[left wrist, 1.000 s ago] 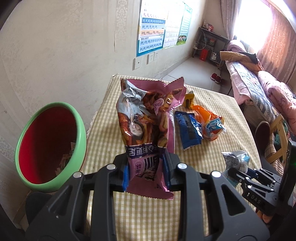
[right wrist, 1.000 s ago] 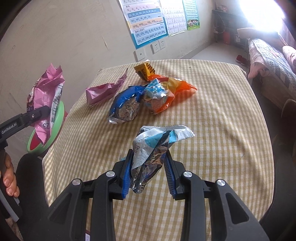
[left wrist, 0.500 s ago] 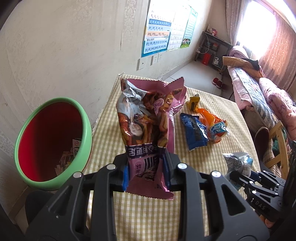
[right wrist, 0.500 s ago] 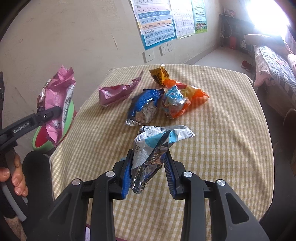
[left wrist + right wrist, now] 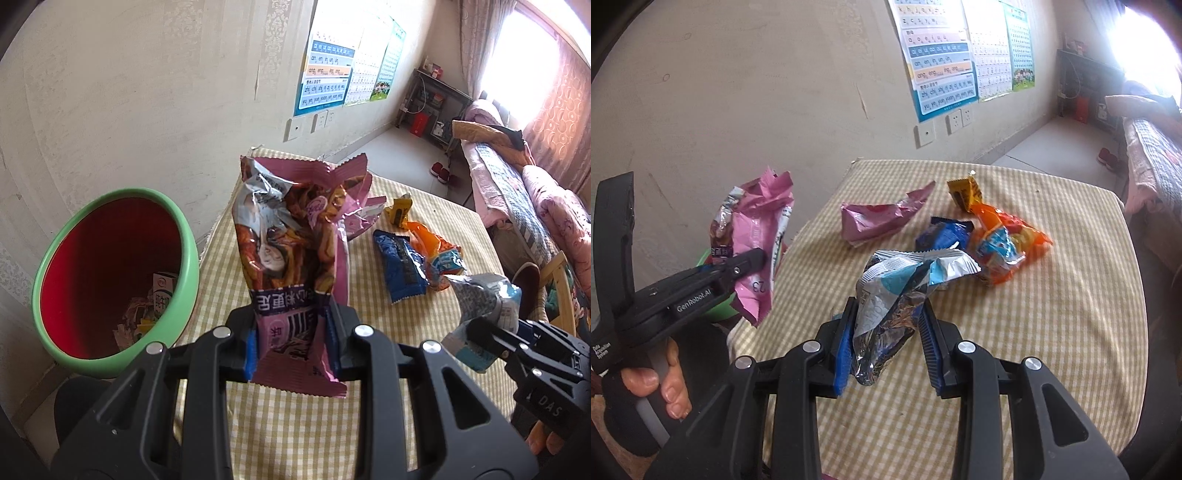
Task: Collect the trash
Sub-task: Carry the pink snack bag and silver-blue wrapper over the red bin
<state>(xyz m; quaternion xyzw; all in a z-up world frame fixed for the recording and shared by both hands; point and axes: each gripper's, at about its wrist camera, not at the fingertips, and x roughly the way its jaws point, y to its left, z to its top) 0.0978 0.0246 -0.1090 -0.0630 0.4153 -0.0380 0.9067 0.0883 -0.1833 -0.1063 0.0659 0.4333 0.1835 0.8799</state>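
We hold the left gripper (image 5: 291,341) low in the centre of the left wrist view, its fingers pinching the bottom edge of a pink snack bag (image 5: 295,254) that stands upright between the blue pads. The bag rises to the middle of the frame, crumpled at its top. At the left of that view sits the green-rimmed bin (image 5: 184,266) with its red inside, some cartons and scraps lying at the bottom; the bag is to the right of the bin's mouth, not over it.

In the right wrist view the left gripper (image 5: 753,258) reaches in from the lower left, level and pointing right, and a bare hand (image 5: 665,384) wraps its handle at the frame's lower left corner.

Our right gripper (image 5: 886,343) sits at the bottom centre of its own view, fingers closed on a silver and light-blue wrapper (image 5: 897,295) lifted above the checked tablecloth (image 5: 1052,332). In the left wrist view this gripper (image 5: 480,332) enters from the lower right.

On the cloth, in the middle of the right wrist view, lie a flat pink wrapper (image 5: 879,218), a yellow packet (image 5: 964,192), a blue bag (image 5: 942,236) and an orange bag (image 5: 1008,247), the last two touching.
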